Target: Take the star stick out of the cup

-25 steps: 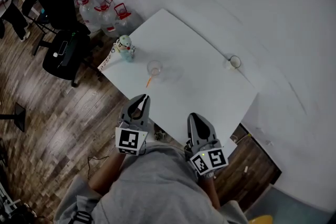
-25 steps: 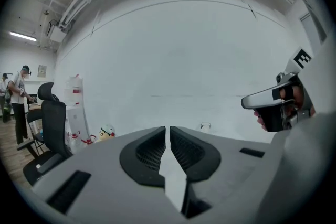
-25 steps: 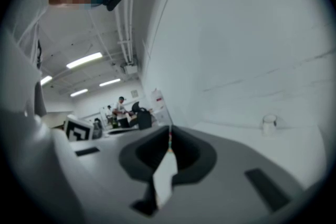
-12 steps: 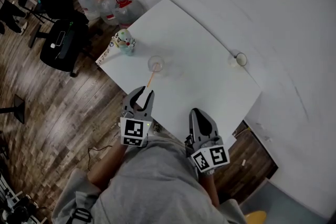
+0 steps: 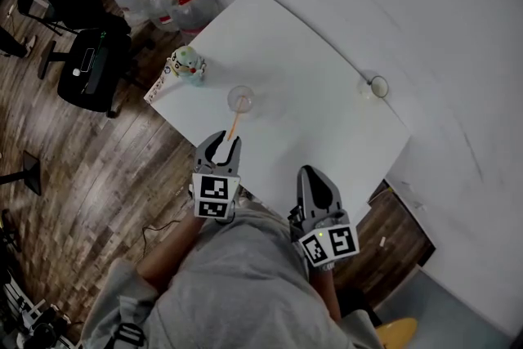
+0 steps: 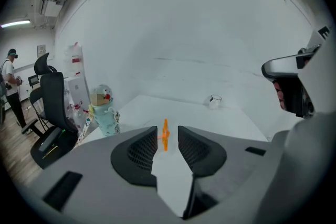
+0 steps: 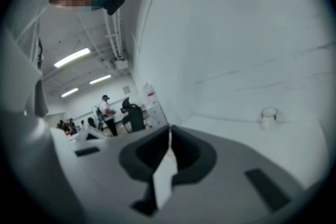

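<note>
A clear cup [image 5: 240,100] stands near the table's left edge. An orange star stick [image 5: 233,125] leans out of it toward me. In the left gripper view the star stick [image 6: 165,135] shows upright in the gap just beyond the jaw tips. My left gripper [image 5: 224,141] sits right in front of the stick's near end; its jaws are opening and the pads do not touch the stick. My left gripper [image 6: 167,136] has nothing pressed between its fingers. My right gripper [image 5: 313,178] hovers at the table's near edge, shut and empty, its tips [image 7: 169,131] together.
On the white table [image 5: 310,102] a small toy bottle [image 5: 186,64] stands at the left corner and a small white cup [image 5: 377,86] at the far right edge. Water jugs [image 5: 184,0] and an office chair [image 5: 90,69] stand on the wooden floor to the left.
My left gripper has moved forward toward the stick's near end and its jaws have spread apart. The right gripper has stayed shut at the table's edge.
</note>
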`<state>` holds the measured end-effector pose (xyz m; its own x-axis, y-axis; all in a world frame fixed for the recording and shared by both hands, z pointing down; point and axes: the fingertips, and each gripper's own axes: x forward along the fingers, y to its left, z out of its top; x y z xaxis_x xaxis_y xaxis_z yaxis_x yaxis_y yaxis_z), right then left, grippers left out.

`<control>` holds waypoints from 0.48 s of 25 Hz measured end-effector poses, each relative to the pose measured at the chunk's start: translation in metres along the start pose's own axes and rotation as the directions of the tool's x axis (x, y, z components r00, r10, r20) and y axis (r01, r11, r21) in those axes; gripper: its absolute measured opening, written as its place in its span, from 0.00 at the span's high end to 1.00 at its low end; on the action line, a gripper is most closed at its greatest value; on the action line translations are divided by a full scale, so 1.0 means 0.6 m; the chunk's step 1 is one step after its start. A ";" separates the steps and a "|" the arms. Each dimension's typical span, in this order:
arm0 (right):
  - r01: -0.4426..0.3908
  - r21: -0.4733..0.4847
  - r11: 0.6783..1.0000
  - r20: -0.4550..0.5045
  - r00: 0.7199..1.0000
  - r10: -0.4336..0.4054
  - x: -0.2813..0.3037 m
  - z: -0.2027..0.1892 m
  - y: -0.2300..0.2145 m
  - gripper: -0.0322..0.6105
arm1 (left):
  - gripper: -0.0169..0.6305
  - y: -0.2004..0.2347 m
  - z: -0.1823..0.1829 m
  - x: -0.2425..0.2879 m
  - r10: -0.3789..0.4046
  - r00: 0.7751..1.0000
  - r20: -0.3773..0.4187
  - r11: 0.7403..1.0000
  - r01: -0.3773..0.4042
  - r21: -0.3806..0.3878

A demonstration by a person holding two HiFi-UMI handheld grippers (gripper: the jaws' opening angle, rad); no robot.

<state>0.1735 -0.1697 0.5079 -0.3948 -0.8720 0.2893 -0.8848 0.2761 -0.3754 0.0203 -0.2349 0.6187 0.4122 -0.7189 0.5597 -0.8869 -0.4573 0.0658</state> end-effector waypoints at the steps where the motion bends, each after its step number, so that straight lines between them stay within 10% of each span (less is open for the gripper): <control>1: 0.006 0.005 1.000 -0.001 1.000 -0.006 0.003 0.000 -0.002 0.89 | 0.74 0.001 -0.002 0.005 -0.001 1.000 -0.011 1.000 0.001 -0.002; 12: 0.050 0.018 0.999 -0.009 0.999 -0.049 0.033 -0.001 -0.012 0.89 | 0.78 0.016 -0.020 0.044 -0.029 0.996 -0.087 1.000 0.030 0.007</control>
<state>0.1723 -0.1889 0.5167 -0.3529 -0.8808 0.3157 -0.8987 0.2253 -0.3763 0.0202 -0.2522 0.6442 0.4179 -0.6572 0.6273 -0.8727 -0.4822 0.0761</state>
